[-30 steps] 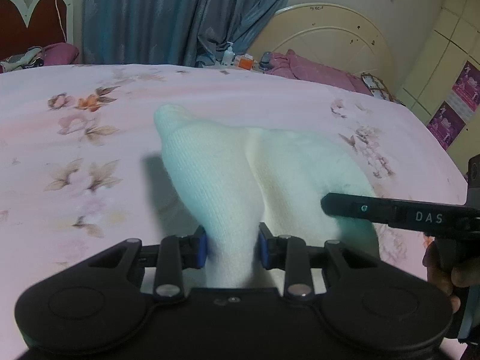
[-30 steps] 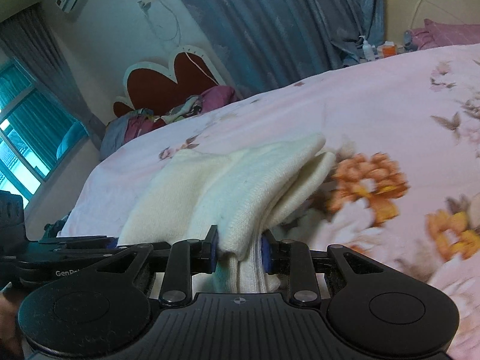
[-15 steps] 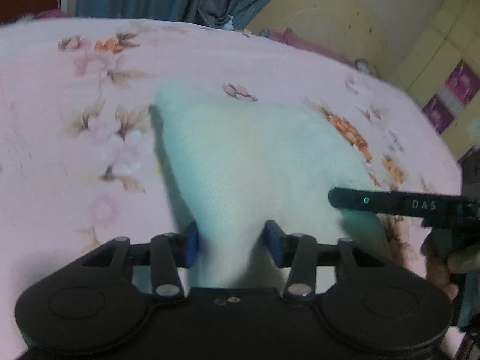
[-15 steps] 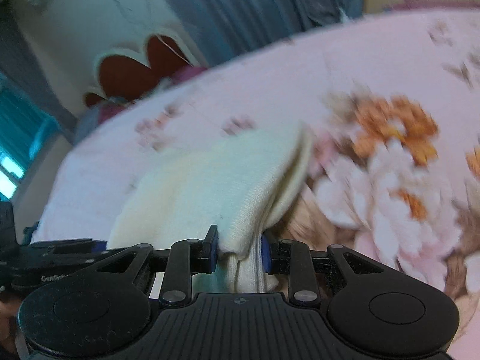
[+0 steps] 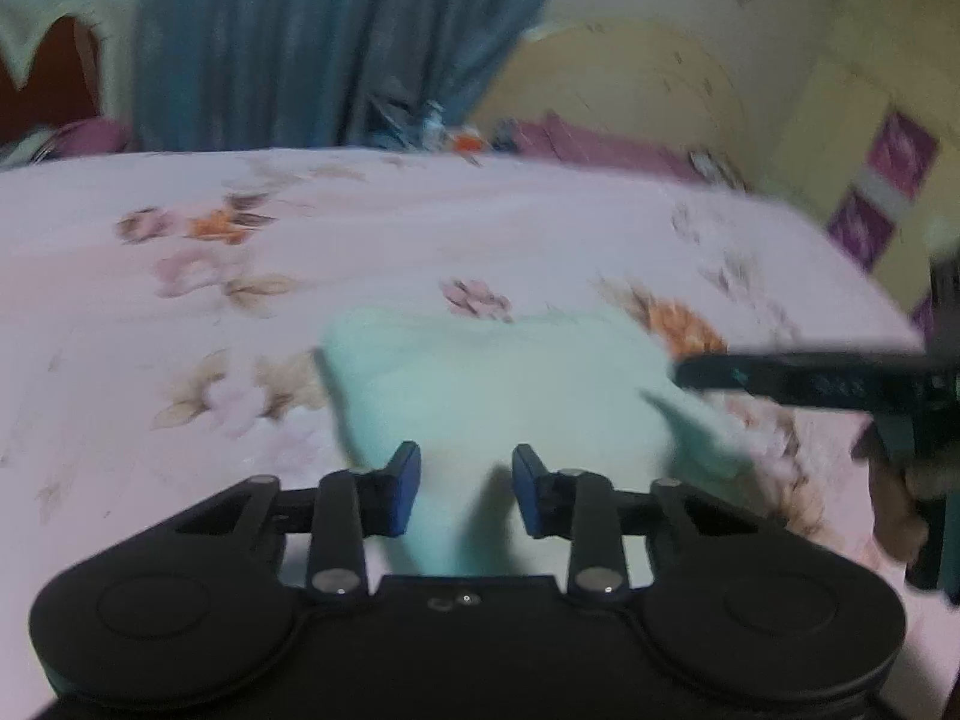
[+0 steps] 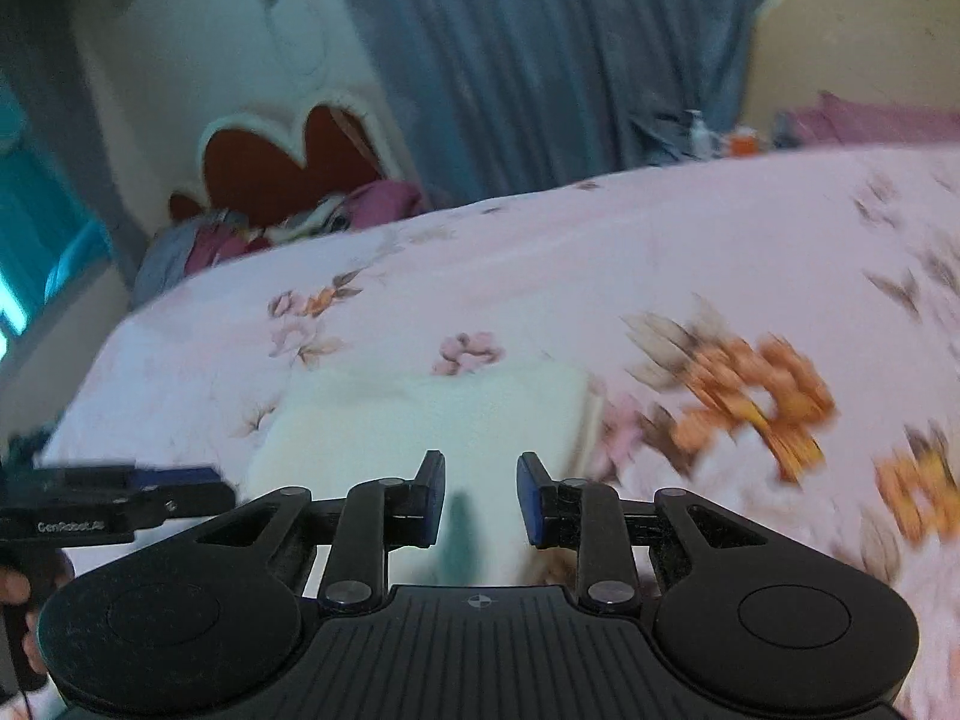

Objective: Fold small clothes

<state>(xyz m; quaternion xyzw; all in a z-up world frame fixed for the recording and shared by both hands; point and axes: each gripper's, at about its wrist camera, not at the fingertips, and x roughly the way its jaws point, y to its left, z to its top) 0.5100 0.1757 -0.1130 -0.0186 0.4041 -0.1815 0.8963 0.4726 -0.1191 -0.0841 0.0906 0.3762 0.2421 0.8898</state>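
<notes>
Cream knit garment [image 5: 510,384]: lies on the bed, folded into a flat, roughly square stack; its near edge runs in between the blue pads of both tools.
Left hand-held gripper [image 5: 465,489]: jaws closing, cloth between them; through the blur I cannot tell whether the pads press on it.
Right hand-held gripper [image 6: 480,495]: jaws a little apart over the garment's near right corner; the pads seem clear of the cloth, though I can't be sure.
Progress: I judge the main fold done, since layered edges show at the right side. Left, I think: letting go, smoothing, perhaps one more fold.
Surface: pink floral bedsheet [image 6: 690,252], soft, lightly wrinkled.
Room: blue curtain [image 6: 540,48] at the far side, red scalloped headboard [image 6: 282,162] far left, clothes piled below it, yellow cupboard [image 5: 840,138] far right.
</notes>
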